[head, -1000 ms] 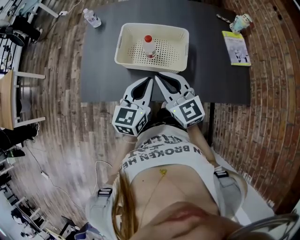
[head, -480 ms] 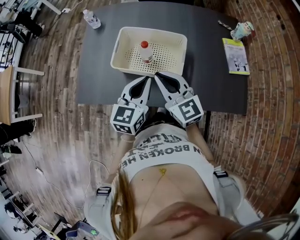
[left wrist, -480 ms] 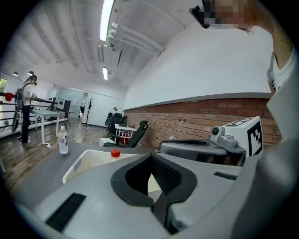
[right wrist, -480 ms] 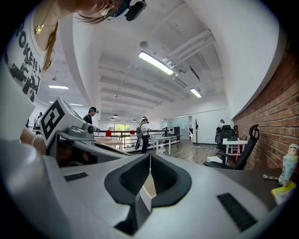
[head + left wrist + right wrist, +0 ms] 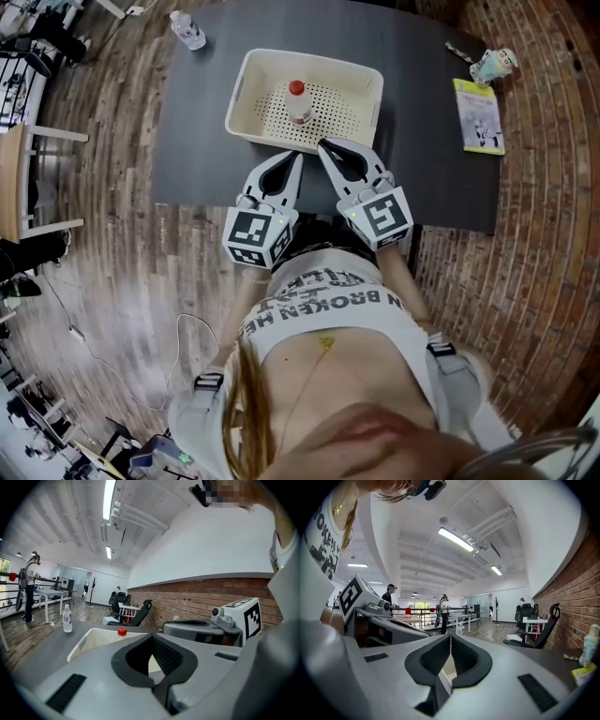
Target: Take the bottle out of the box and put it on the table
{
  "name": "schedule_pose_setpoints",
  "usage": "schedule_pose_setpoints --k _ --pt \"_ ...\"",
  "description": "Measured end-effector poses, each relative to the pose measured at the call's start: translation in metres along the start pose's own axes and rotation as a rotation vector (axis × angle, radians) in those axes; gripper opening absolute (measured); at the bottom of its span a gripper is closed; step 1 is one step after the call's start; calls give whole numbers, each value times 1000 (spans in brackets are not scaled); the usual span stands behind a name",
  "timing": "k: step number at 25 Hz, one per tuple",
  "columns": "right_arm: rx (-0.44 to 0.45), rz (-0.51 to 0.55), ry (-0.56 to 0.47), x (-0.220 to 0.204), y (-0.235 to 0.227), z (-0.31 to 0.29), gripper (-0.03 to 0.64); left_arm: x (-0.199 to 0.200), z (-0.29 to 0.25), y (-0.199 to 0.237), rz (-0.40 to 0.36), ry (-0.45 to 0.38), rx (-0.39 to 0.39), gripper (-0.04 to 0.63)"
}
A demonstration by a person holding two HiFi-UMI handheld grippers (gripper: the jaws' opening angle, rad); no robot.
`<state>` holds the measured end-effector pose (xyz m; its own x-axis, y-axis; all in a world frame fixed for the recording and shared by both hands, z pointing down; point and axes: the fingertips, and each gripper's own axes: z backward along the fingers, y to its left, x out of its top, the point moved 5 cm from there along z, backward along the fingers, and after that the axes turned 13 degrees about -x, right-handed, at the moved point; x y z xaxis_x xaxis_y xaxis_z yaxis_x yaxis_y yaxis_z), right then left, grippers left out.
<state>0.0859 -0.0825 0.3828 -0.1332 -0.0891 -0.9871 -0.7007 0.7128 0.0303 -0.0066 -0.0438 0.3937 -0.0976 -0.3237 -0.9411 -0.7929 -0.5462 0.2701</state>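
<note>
Red-capped clear plastic bottle (image 5: 298, 100) upright in cream perforated box (image 5: 246, 80), just beyond left gripper (image 5: 298, 157) and right gripper (image 5: 323, 145), both clenched, empty. Both have edged closer than before.

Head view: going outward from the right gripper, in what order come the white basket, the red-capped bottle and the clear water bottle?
1. The white basket, just ahead of the right gripper.
2. The red-capped bottle, standing inside that basket.
3. The clear water bottle, at the far left corner of the table.

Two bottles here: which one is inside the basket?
The red-capped bottle, upright in the white basket. The clear bottle stands outside it, at the table's far left corner.
</note>
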Motion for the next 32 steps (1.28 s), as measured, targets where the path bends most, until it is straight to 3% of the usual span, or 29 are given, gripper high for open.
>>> schedule_pose_setpoints --k 7,18,24,32 --pt "-87 -7 19 16 20 -33 11 21 14 49 7 8 -82 0" --pt "-172 0 1 -5 13 -22 11 3 -7 37 -40 31 -188 0" --pt "-221 3 20 7 44 -68 11 13 15 88 -43 45 -237 0" --pt "-264 -14 35 1 40 -65 11 8 10 93 -37 63 -267 0"
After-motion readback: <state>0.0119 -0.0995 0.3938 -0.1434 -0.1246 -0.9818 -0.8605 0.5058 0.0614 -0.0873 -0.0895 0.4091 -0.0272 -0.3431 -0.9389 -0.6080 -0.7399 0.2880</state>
